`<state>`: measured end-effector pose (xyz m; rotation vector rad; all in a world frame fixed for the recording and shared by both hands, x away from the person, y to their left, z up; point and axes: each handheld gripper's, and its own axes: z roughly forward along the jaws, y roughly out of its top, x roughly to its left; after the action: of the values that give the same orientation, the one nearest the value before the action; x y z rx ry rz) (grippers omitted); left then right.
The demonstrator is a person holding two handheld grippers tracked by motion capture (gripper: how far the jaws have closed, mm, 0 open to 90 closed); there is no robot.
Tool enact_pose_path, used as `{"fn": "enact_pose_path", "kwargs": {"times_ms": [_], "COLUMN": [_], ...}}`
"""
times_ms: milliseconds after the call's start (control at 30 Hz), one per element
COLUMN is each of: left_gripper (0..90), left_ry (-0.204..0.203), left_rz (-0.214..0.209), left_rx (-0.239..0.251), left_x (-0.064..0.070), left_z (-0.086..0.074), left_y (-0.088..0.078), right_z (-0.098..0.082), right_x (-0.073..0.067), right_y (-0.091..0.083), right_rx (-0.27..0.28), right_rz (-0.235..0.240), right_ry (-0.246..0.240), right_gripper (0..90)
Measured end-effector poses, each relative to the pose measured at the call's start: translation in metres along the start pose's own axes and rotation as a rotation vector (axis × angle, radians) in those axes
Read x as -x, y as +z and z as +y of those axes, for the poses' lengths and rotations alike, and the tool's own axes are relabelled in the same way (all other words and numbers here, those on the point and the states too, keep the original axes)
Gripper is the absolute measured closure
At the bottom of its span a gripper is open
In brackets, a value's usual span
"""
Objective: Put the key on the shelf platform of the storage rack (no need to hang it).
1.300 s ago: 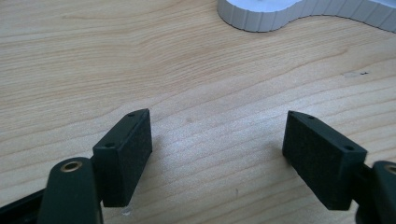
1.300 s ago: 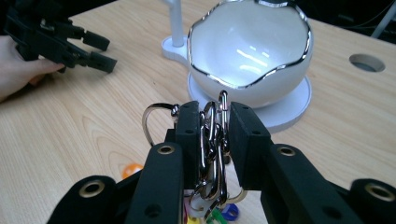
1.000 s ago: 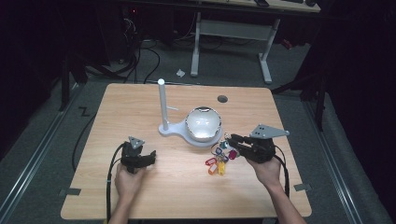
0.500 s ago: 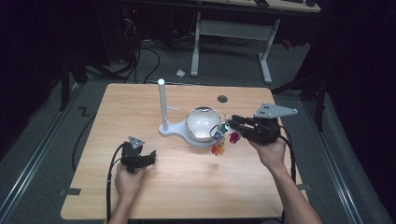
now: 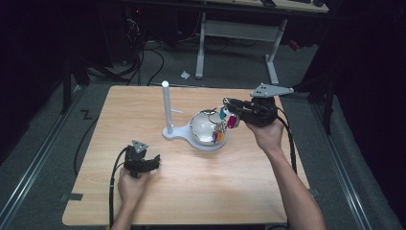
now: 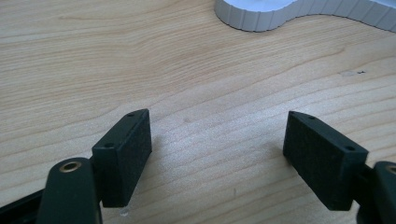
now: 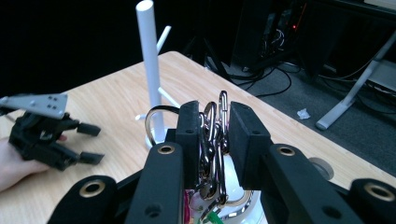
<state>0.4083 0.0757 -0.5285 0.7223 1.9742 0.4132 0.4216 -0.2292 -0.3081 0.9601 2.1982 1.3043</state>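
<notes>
Keyrings (image 7: 212, 135), looped metal (bright tags), clamped in right tongs (image 7: 215, 128)

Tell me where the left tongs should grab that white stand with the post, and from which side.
Grip the upright post of the white stand at mid-height, coming in level from the person's side. It is slim and round, and the left tongs already stand open facing it.

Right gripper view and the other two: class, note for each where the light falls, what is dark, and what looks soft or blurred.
High view: table lit, surroundings dark, bowl glinting. Left gripper view: wood grain sharp and evenly lit. Right gripper view: carabiners shine between the pads, near jaws soft, background dim.
</notes>
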Motion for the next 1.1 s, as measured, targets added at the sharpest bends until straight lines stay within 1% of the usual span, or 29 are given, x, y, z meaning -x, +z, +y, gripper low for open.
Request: {"fn": "enact_pose_path", "kwargs": {"times_ms": [67,200,367,400,467,500,733,833,900,1000,1100], "left_gripper": [24.1,24.0,23.7,23.7,23.7,23.7,23.6,23.6,23.6,23.7,23.7], "left_ry": [-0.005,-0.001,0.000,-0.002,-0.002,0.003,0.001,-0.001,0.005,0.000,0.001], "left_rz": [0.001,0.001,-0.002,-0.002,-0.001,-0.002,-0.003,-0.003,-0.004,-0.003,-0.003], "left_rx": [0.001,0.000,-0.005,-0.003,-0.002,-0.003,-0.004,-0.004,-0.004,-0.003,-0.003], "left_x": [0.000,0.000,0.000,0.000,0.000,0.000,0.000,0.000,0.000,0.000,0.000], "left_z": [0.000,0.000,0.000,0.000,0.000,0.000,0.000,-0.001,0.000,-0.001,-0.001], "left_y": [0.000,0.000,0.000,0.000,0.000,0.000,0.000,0.000,0.000,0.000,0.000], "right_z": [0.003,0.007,0.005,0.004,-0.001,-0.001,-0.015,-0.020,-0.024,-0.028,-0.034], "right_x": [0.002,0.003,0.007,0.007,0.008,0.008,0.008,0.008,0.008,0.008,0.008], "right_y": [0.006,0.015,0.028,0.031,0.042,0.042,0.061,0.067,0.071,0.075,0.082], "right_rx": [-0.001,-0.012,-0.022,-0.030,-0.061,-0.061,-0.092,-0.105,-0.111,-0.114,-0.124], "right_rz": [-0.002,-0.010,-0.006,-0.007,-0.008,-0.008,-0.011,-0.018,-0.014,-0.014,-0.008], "right_ry": [0.004,0.003,0.026,0.028,0.027,0.027,0.041,0.037,0.040,0.040,0.051], "right_gripper": [75.1,75.1,75.0,75.0,75.0,75.0,75.0,74.9,74.9,74.9,75.0]}}
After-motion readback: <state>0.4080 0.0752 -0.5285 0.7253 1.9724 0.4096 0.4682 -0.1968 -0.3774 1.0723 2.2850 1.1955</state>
